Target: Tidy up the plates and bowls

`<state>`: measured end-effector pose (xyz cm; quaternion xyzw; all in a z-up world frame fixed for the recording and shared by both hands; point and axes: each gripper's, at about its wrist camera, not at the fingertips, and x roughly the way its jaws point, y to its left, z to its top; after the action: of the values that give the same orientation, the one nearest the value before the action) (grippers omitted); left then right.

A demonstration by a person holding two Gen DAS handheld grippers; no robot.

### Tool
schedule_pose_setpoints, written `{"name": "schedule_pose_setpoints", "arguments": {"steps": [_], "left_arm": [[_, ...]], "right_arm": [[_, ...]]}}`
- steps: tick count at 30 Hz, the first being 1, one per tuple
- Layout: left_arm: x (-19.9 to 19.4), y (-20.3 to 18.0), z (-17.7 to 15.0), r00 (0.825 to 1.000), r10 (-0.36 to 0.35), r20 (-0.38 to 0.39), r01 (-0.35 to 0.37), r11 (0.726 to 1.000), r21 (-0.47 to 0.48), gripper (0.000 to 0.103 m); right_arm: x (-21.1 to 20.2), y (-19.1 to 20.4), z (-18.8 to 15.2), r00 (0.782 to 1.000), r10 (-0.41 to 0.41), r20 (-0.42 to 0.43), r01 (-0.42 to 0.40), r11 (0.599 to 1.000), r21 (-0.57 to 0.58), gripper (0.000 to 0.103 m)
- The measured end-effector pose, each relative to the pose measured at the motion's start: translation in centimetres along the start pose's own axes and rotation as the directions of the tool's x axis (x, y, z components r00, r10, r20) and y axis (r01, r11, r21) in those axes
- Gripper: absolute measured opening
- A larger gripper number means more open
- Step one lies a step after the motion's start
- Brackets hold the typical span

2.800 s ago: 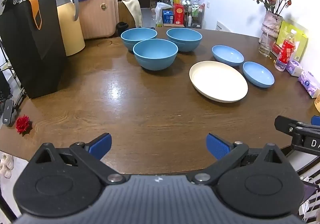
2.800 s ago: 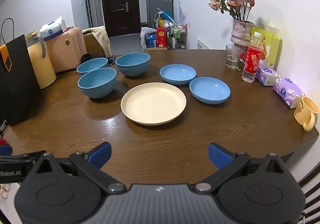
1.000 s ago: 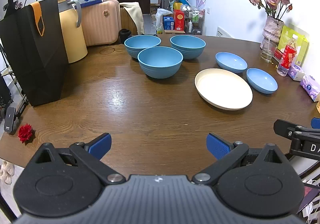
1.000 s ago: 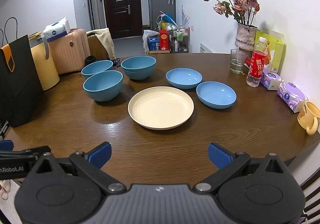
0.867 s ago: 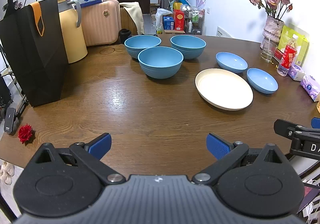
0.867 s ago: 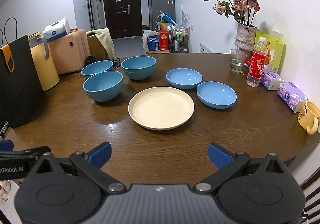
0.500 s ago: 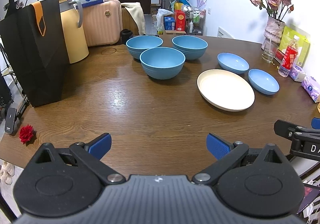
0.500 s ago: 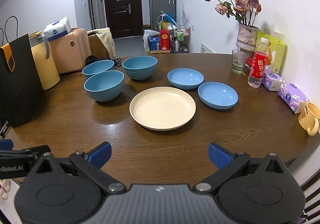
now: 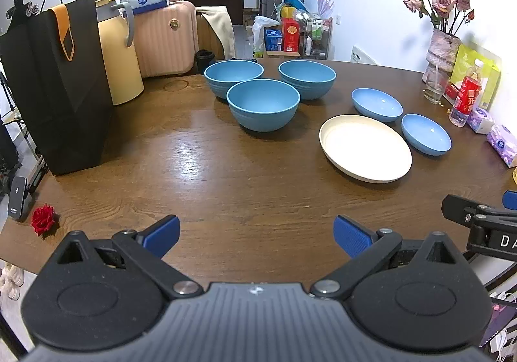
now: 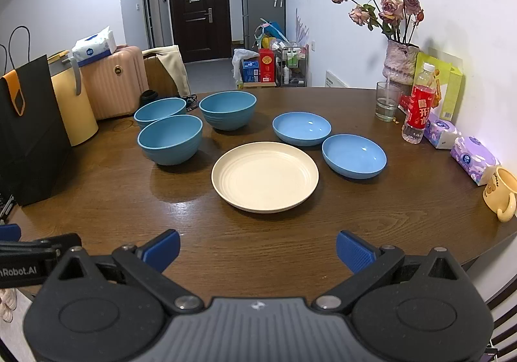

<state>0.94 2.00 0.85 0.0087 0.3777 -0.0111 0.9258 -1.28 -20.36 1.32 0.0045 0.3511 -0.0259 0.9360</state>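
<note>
Three deep blue bowls stand close together on the brown table: the near one [image 9: 263, 104] [image 10: 170, 139], the far left one [image 9: 233, 77] [image 10: 159, 110] and the far right one [image 9: 307, 79] [image 10: 227, 110]. A cream plate [image 9: 365, 148] [image 10: 265, 176] lies right of them. Two shallow blue plates lie beyond it, one farther [image 9: 376, 104] [image 10: 301, 128], one nearer [image 9: 426, 138] [image 10: 354, 155]. My left gripper [image 9: 257, 236] is open and empty above the near table edge. My right gripper [image 10: 258, 249] is open and empty too, well short of the cream plate.
A black paper bag [image 9: 58, 87] and a yellow bin [image 9: 119, 68] stand at the table's left. At the right are a vase of flowers [image 10: 399, 63], a glass [image 10: 386, 101], a red bottle [image 10: 418, 110], tissue packs [image 10: 473, 160] and a yellow mug [image 10: 501, 194]. A red rose [image 9: 43, 218] lies near left.
Both grippers have drifted slightly forward and the view has shifted a little; the dishes have not moved. Both stay open.
</note>
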Motion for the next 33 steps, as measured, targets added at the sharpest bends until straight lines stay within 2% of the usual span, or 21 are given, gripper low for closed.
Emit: {"name": "schedule_pose_setpoints", "arguments": {"steps": [16,33], "left_arm": [[0.8,-0.8,0.7,1.000,-0.004,-0.003,0.004,1.000,0.008,0.103],[5.4,-4.0,4.2,0.999,-0.001,-0.045,0.001,1.000,-0.002,0.103]], "right_arm": [[0.6,-0.9,0.3,1.000,-0.011,-0.001,0.011,1.000,0.009,0.103],[5.7,-4.5,3.2,0.998,-0.017,-0.058,0.019,0.999,0.030,0.103]]}}
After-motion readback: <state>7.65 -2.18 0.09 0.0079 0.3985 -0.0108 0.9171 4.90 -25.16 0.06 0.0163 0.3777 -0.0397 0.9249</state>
